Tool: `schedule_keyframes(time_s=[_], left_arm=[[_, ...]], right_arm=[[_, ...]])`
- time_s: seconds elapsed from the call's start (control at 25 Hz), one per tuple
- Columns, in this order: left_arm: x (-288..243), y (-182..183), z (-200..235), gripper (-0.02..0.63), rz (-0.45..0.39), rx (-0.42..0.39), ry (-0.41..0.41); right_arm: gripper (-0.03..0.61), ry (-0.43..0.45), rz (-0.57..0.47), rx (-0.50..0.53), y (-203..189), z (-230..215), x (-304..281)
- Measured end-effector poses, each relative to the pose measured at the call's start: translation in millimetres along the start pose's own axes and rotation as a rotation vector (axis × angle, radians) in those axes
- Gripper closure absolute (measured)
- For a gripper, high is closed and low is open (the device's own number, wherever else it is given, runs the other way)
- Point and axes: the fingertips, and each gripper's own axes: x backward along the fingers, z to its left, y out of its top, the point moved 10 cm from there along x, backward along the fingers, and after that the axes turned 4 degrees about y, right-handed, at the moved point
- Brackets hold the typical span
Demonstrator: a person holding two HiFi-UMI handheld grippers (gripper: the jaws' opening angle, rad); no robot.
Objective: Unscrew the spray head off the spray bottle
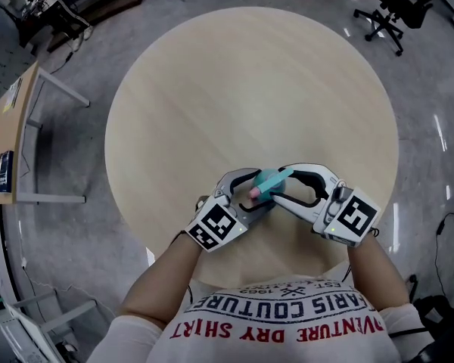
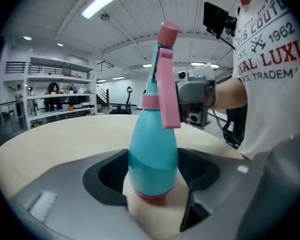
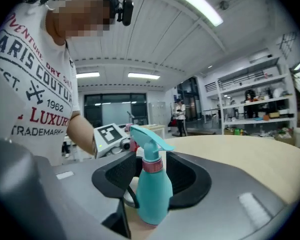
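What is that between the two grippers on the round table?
A teal-and-pink spray bottle sits between the left gripper and the right gripper, within both pairs of jaws. The head view shows it, as do both gripper views.

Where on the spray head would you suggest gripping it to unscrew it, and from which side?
Probably the pink collar just under the spray head, jaws level, one on each side: it is round, and the bottle stands upright. Come from the back, opposite the hanging pink trigger, which would otherwise block the jaws.
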Motion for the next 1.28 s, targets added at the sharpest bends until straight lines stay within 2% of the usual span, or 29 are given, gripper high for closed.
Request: schedule_keyframes(time_s=[0.12,0.2,0.24,0.4,0.44,0.56,0.64,0.68,0.84,1.0,1.12,1.28], left_arm=[[1,-2,-8,0.307,-0.013,0.119,0.228],[-1,0,-18,0.307,-0.008,0.173,0.362],[-3,2,-22,0.307,-0.003,0.183,0.398],[-10,7,-33,0.307,0.007,0.203,0.436],[-11,7,-33,0.307,0.007,0.207,0.436],[-13,7,-33,0.307,0.006,0.211,0.432],[-12,6,-30,0.307,-0.004,0.190,0.390],[-10,5,-27,0.307,-0.014,0.167,0.336],[-1,-1,5,0.307,-0.037,0.039,-0.014],[2,-1,23,0.306,0.005,-0.058,-0.258],[0,2,31,0.305,0.038,-0.085,-0.360],[-2,2,32,0.302,0.046,-0.077,-0.374]], right_arm=[[0.397,-0.183,-0.042,-0.110,-8,11,4],[0.394,-0.251,-0.023,-0.118,-11,16,-2],[0.390,-0.267,-0.013,-0.110,-10,17,-6],[0.388,-0.311,0.021,-0.046,-6,14,-15],[0.414,-0.315,0.027,-0.036,-7,13,-16],[0.430,-0.312,0.024,-0.024,-8,12,-16],[0.440,-0.272,0.019,-0.025,-7,9,-12],[0.443,-0.225,0.017,-0.022,-6,5,-10],[0.446,0.035,0.042,-0.015,-2,-15,-9],[0.446,0.212,0.068,-0.017,-1,-22,-13],[0.448,0.281,0.088,-0.027,1,-25,-13],[0.448,0.279,0.104,-0.002,4,-26,-15]])
